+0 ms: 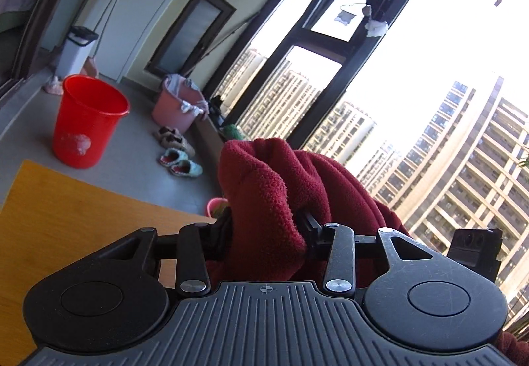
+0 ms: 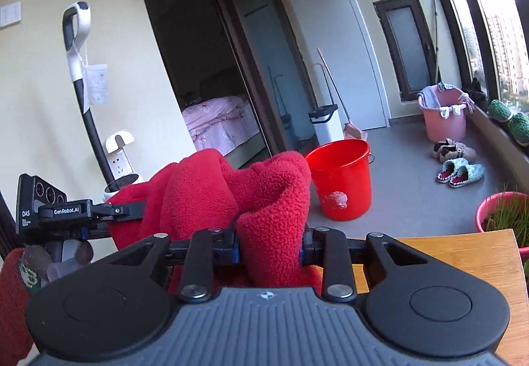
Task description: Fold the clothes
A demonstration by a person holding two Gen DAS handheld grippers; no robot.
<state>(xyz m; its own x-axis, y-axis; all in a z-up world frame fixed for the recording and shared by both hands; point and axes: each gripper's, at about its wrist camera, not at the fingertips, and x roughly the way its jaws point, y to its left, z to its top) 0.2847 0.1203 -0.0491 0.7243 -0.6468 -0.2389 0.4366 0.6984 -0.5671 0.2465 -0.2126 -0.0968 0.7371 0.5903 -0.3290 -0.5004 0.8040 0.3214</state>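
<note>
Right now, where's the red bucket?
The red bucket stands on the grey floor just past the wooden table, centre-right in the right wrist view, with the pink tub and slippers farther right toward the window.

The fleece garment [image 2: 211,197] bunched in my right tongs [image 2: 269,243] is plain bright red with a nubbly pile; between my left tongs [image 1: 264,233] it reads darker, a wine red. Both tongs are matte black, with ribbed grey bodies. My tabletop [image 1: 66,217] is honey-yellow wood with a fine grain. On the grey floor [image 2: 413,174] stands a red bucket [image 2: 340,180] with a whitish scuffed patch, and a dusty pink tub [image 2: 443,121]. One pair of slippers [image 2: 461,174] is pale mint with red lining; the other is tan.
</note>
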